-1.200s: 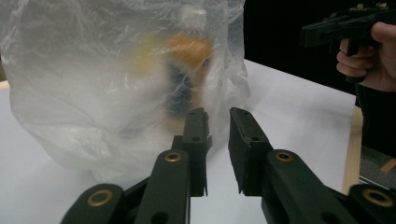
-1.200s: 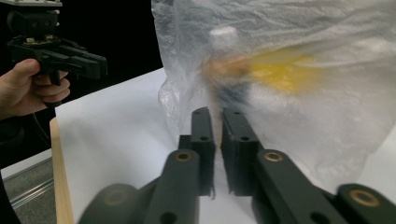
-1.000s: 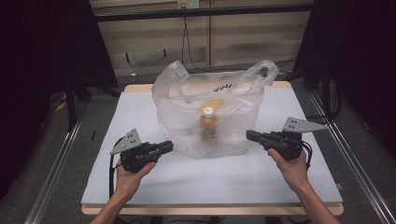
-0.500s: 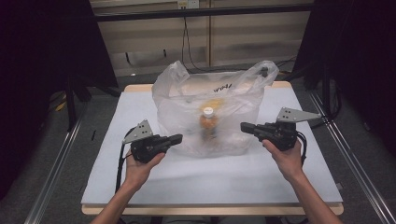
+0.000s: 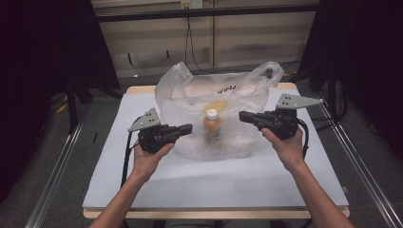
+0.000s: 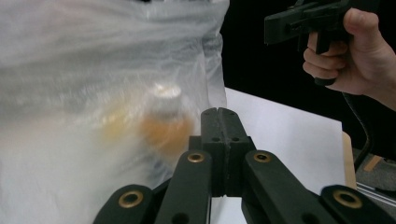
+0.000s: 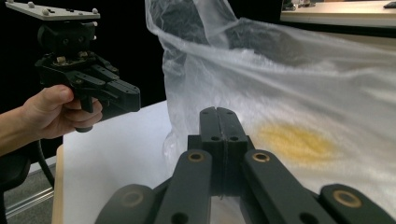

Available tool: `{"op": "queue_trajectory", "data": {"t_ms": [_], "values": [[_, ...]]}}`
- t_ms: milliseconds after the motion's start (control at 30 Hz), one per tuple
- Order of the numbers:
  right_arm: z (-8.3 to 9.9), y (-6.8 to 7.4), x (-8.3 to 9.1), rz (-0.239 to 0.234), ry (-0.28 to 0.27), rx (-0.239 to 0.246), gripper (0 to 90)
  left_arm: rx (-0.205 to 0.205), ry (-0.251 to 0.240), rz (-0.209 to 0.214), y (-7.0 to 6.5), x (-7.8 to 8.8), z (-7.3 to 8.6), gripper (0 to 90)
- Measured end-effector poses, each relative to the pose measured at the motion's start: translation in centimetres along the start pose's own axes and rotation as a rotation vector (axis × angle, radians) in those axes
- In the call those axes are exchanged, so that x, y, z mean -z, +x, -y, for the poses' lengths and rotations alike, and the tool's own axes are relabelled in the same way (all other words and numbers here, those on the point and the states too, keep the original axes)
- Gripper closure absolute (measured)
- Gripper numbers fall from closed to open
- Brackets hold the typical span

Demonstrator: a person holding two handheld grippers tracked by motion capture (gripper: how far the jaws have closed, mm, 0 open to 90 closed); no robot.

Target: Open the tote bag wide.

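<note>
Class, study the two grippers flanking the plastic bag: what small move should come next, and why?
Probably open both jaws. The left gripper and right gripper are shut, level with the sides of the clear plastic bag, gripping nothing. The bag, with a white-capped bottle inside, stands between them; shut jaws cannot pinch its film.

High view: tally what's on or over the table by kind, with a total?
Plastic bags: 1, the bag
Bottles: 1, the bottle, orange with a white cap, inside the bag
Grippers: 2, the left gripper and the right gripper, both shut and empty
Total: 4. Other things in the bag are too blurred to count.
</note>
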State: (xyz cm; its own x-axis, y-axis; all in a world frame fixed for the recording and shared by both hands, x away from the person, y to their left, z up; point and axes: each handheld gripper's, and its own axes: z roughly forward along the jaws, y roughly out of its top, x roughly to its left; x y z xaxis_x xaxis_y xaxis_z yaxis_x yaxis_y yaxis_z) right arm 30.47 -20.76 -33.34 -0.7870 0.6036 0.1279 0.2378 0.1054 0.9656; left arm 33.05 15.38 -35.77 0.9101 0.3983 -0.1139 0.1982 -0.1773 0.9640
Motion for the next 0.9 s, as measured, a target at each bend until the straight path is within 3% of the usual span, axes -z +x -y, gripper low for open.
{"op": "queue_trajectory", "data": {"t_ms": [467, 600, 900], "values": [[-3.2, -1.0, -1.7, -0.036, -0.031, 0.026, 90.0, -0.019, -0.025, 0.017, 1.0, -1.0, -3.0, 90.0], [-4.4, -1.4, -2.2, -0.025, -0.03, 0.035, 90.0, -0.052, -0.009, 0.02, 1.6, -1.5, -4.4, 90.0], [-6.0, -3.0, -3.1, 0.012, -0.01, 0.032, 90.0, -0.041, -0.047, 0.033, 2.2, -1.9, -6.5, 90.0]]}}
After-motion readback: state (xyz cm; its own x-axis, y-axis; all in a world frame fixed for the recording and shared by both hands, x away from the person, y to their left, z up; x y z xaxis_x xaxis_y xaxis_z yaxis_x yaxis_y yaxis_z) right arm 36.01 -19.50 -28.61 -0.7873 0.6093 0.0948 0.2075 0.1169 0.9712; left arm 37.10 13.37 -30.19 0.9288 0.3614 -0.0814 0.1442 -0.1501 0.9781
